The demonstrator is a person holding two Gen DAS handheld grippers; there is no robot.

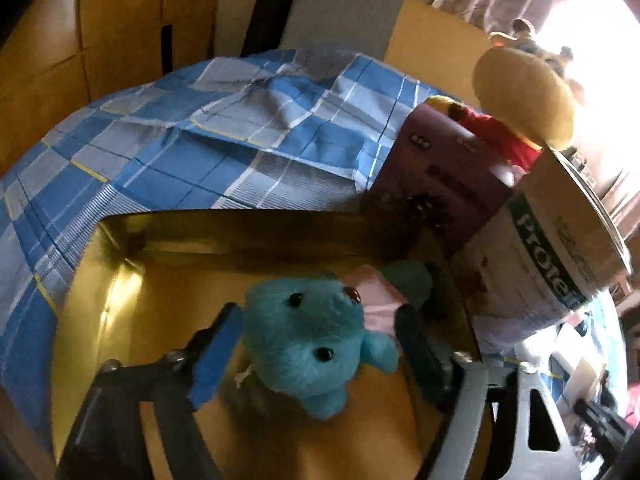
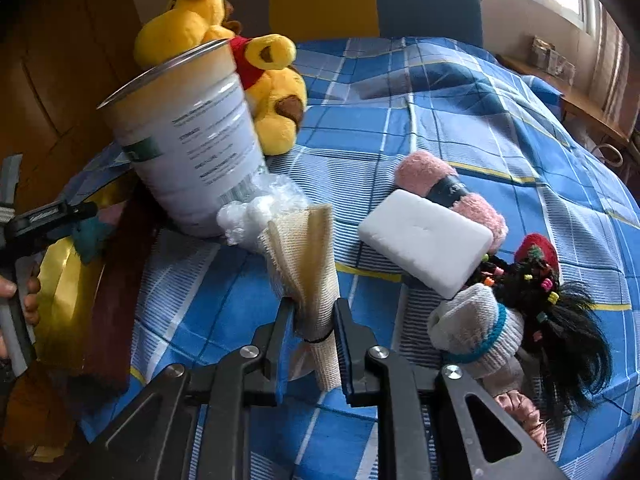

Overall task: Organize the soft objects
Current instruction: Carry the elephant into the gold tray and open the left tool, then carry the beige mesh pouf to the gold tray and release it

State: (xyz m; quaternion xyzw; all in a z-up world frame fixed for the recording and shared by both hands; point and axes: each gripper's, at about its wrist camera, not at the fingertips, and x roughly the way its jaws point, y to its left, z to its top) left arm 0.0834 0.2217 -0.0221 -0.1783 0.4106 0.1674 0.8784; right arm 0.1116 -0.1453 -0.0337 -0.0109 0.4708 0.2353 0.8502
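From the right wrist view I see what the left cannot: the blue checked bedsheet [image 2: 460,128] spread wide, and on it a white tin can [image 2: 188,140] with a yellow bear plush [image 2: 276,92] propped behind it, a doll with black hair [image 2: 540,320], a pink yarn skein [image 2: 452,196], and a white sponge block [image 2: 424,248] leaning against the skein.

The left wrist view alone shows the inside of the gold-lined box [image 1: 120,300] — its cardboard floor lies directly below the left gripper [image 1: 320,344].

The left gripper is clamped on a blue plush toy [image 1: 308,340]; the toy sits between the two fingers, above the box floor, fuzzy, with black bead eyes facing the camera.

The right gripper [image 2: 314,320] is clenched on a cream gauze roll [image 2: 308,260] — the roll stands upright between the fingers above the sheet, bound by a thin black band, its frayed top fanned open.
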